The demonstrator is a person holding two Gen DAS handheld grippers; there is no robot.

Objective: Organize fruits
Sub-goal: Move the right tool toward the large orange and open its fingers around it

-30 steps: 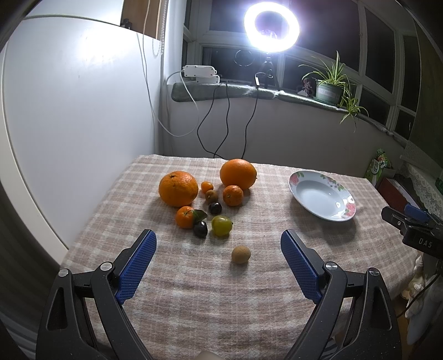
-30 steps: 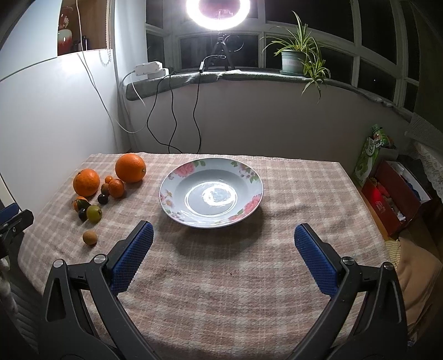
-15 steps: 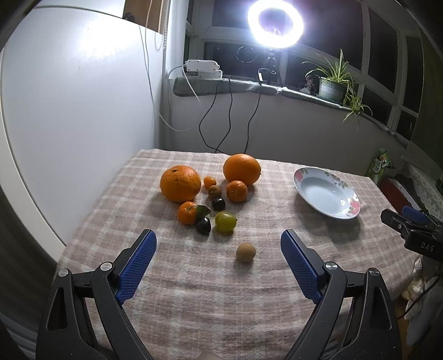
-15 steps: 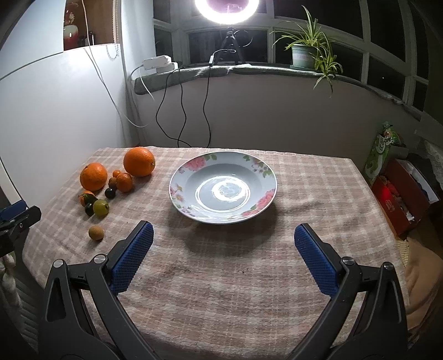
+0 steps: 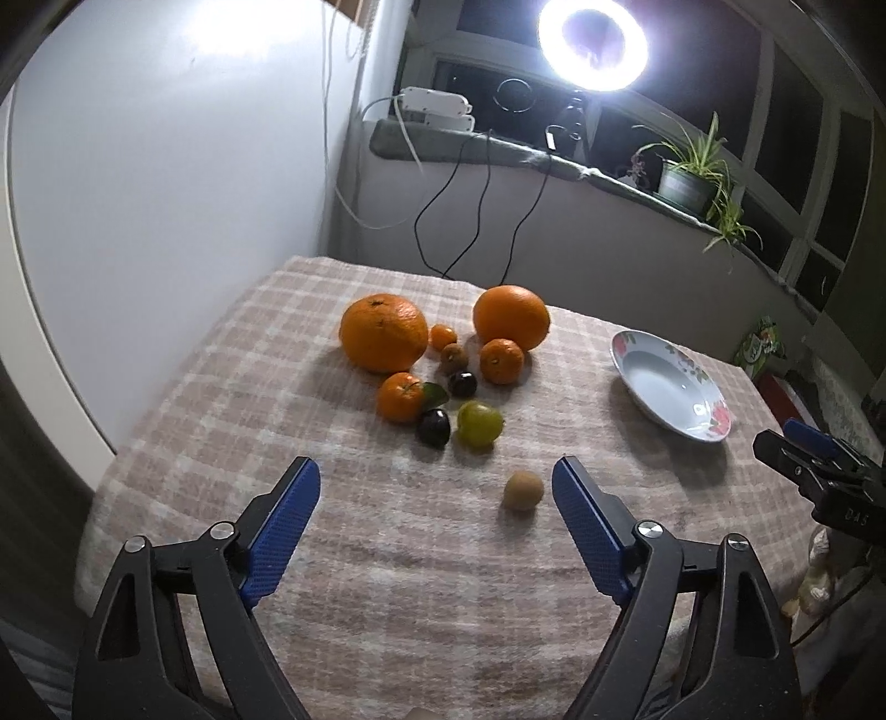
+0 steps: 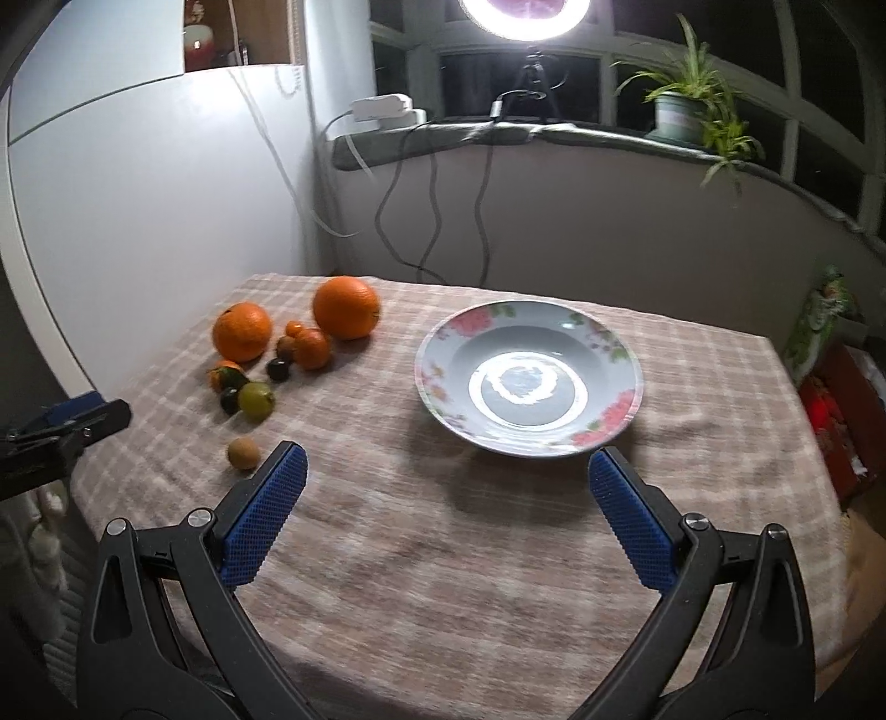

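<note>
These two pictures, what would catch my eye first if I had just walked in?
Probably the glaring ring light at the window behind the table. Next, the cluster of fruit on the checked tablecloth, led by two big oranges near the wall, with a small brown fruit lying apart from it. Then the empty flowered plate, sitting alone to the right of the fruit.

Table (image 5: 232, 387) covered with checked beige cloth (image 6: 443, 554). Fruit cluster toward far-left corner: two large oranges (image 5: 384, 333) (image 5: 511, 317) at the back, three small mandarins (image 5: 501, 361) (image 5: 400, 397) (image 5: 443, 336), a brown fruit (image 5: 454, 358), two dark fruits (image 5: 462, 383) (image 5: 433, 427), one green fruit (image 5: 479, 423). Lone small brown fruit (image 5: 523, 489) sits apart, nearer the front edge. Floral-rimmed plate (image 6: 609, 343) mid-table, right of the cluster, nothing in it.
</note>
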